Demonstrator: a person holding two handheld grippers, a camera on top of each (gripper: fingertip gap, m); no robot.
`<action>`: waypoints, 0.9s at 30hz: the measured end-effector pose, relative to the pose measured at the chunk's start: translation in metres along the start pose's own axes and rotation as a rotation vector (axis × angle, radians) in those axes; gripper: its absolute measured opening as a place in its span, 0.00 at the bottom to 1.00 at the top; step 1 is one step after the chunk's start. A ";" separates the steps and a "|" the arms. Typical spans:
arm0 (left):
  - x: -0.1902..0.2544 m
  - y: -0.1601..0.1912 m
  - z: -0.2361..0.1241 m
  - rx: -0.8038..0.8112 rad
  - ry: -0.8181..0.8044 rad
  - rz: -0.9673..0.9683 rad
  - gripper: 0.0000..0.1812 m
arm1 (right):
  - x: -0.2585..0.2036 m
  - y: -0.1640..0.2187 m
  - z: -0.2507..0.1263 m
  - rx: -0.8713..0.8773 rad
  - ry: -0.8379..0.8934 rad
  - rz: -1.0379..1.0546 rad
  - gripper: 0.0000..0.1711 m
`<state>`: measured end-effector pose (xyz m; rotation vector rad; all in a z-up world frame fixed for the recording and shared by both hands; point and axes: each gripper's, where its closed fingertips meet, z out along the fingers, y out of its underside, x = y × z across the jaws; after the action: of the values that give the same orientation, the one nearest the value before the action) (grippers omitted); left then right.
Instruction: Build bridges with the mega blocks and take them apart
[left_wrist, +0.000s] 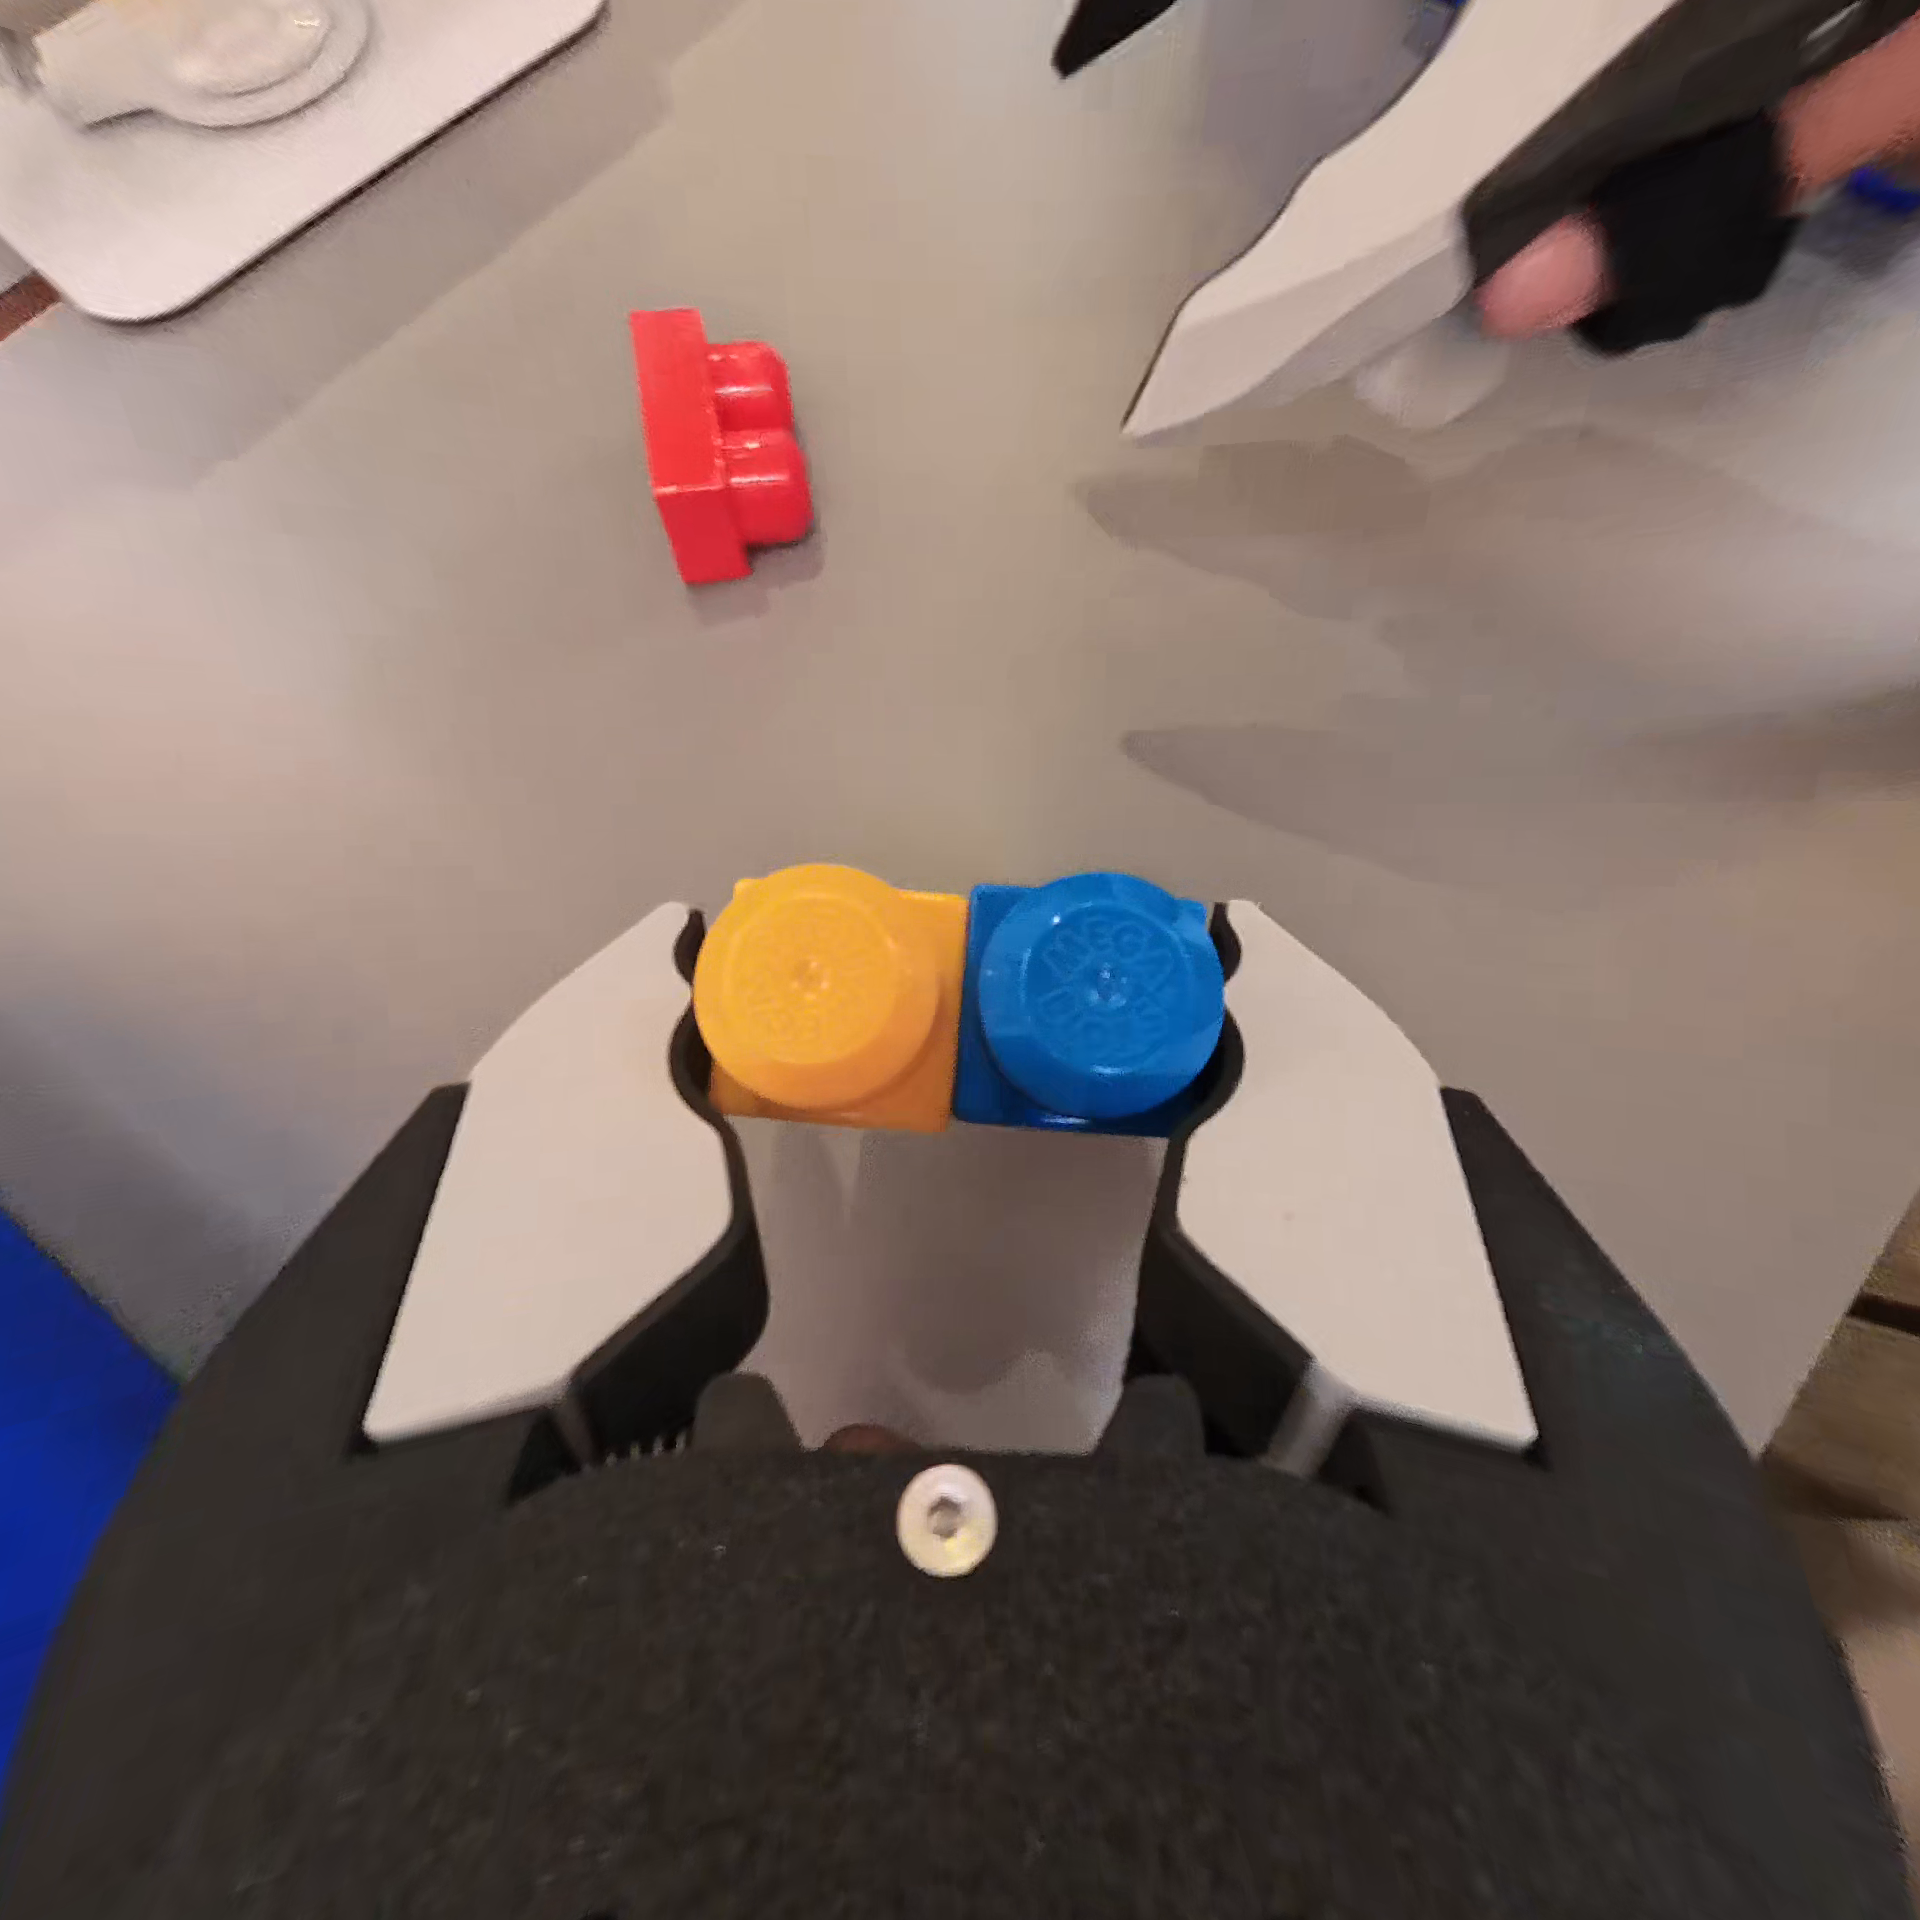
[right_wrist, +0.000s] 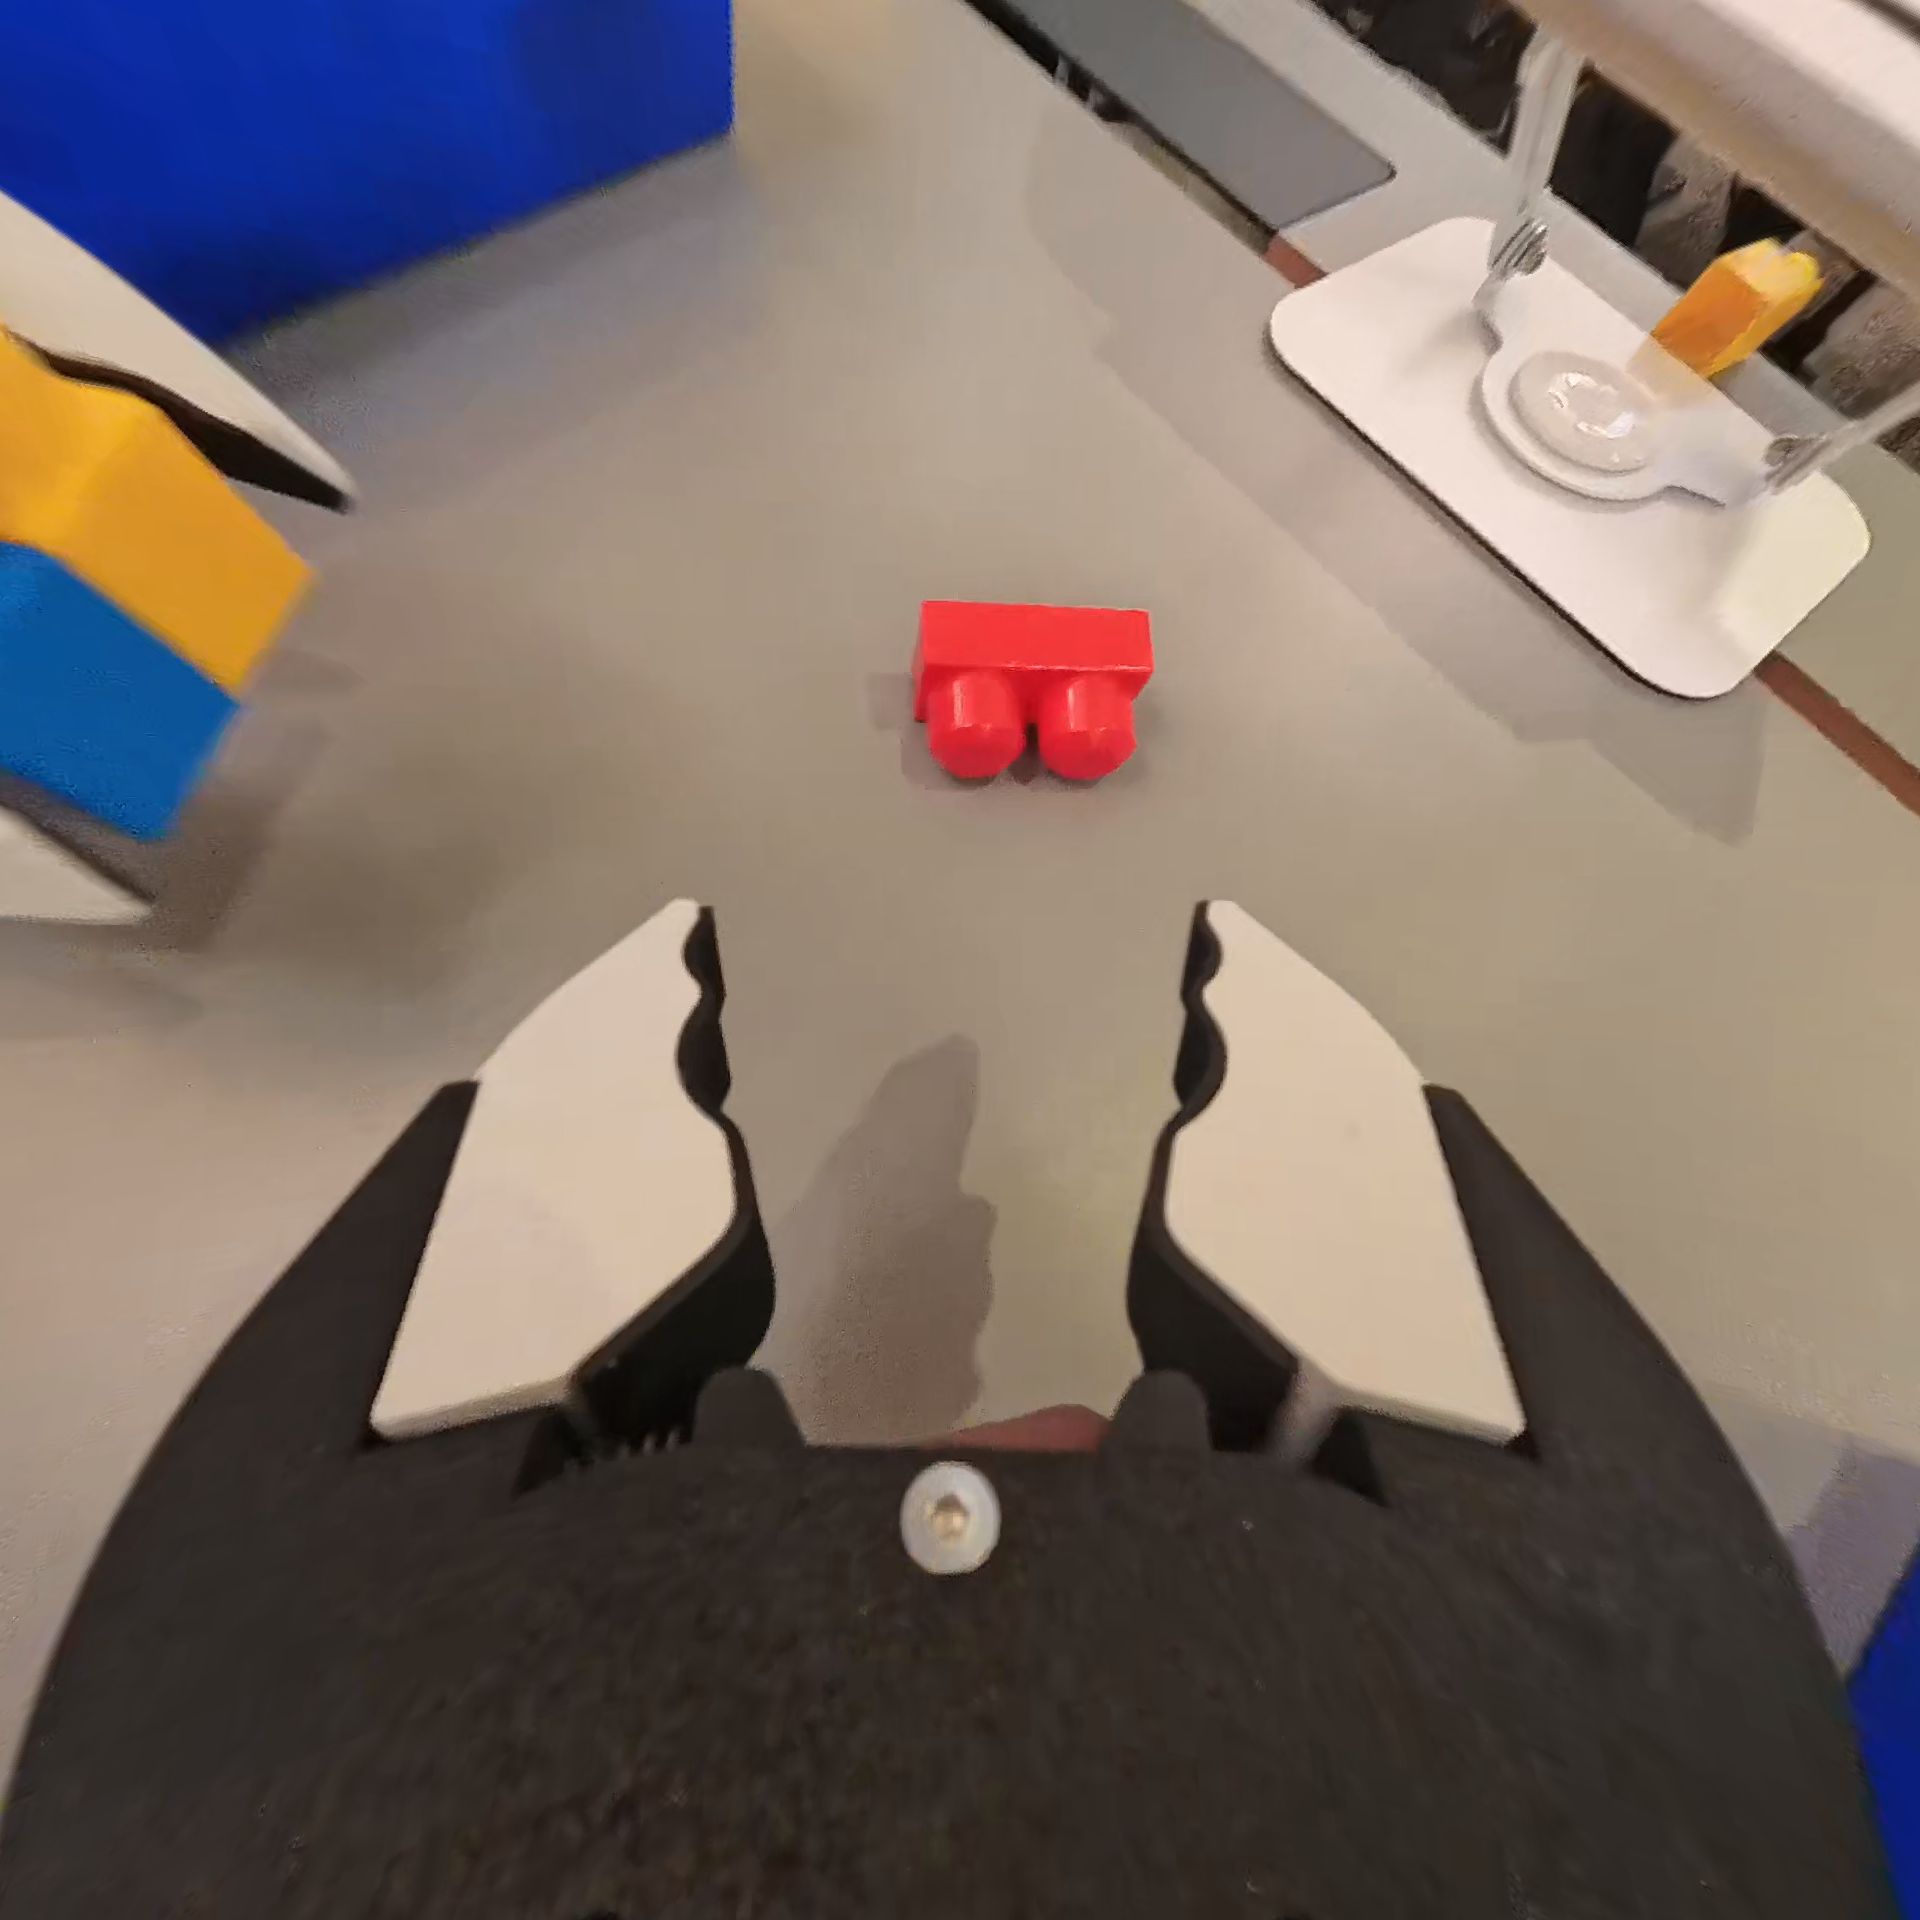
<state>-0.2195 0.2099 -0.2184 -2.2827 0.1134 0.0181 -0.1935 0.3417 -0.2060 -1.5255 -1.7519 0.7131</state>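
My left gripper (left_wrist: 958, 1003) is clamped on two single-stud plastic blocks side by side, a yellow block (left_wrist: 821, 997) and a blue block (left_wrist: 1091, 1003), with one finger against each outer face. I judge the squeeze is what keeps the pair together as the two piers of a bridge, studs facing the camera so a span can be pressed on.

My right gripper (right_wrist: 954, 1023) is spread wide and carries nothing; only grey tabletop (right_wrist: 1351, 935) and shadow show between its fingers. I take it that it is held open to collect the span piece.

That piece, a red two-stud plastic block (right_wrist: 1034, 686), lies on its side on the table, studs pointing back toward the right gripper. In the right wrist view it sits at twelve o'clock from the fingertips, clearly apart, not yet between them. In the left wrist view it lies near eleven o'clock of the held pair, well apart, and the right gripper appears at two o'clock.
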 end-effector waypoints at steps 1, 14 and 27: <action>-0.002 0.001 -0.001 0.007 0.009 -0.007 0.49 | 0.004 0.000 0.014 -0.034 0.000 -0.019 0.52; -0.004 0.016 -0.013 0.051 0.000 0.029 0.49 | 0.019 0.000 0.099 -0.178 -0.054 -0.027 0.48; -0.019 0.022 -0.003 0.008 0.024 0.054 0.49 | 0.016 0.004 0.079 -0.246 -0.119 -0.189 0.37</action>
<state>-0.2406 0.1949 -0.2318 -2.2720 0.1875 0.0183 -0.2553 0.3607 -0.2548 -1.4733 -2.1047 0.5171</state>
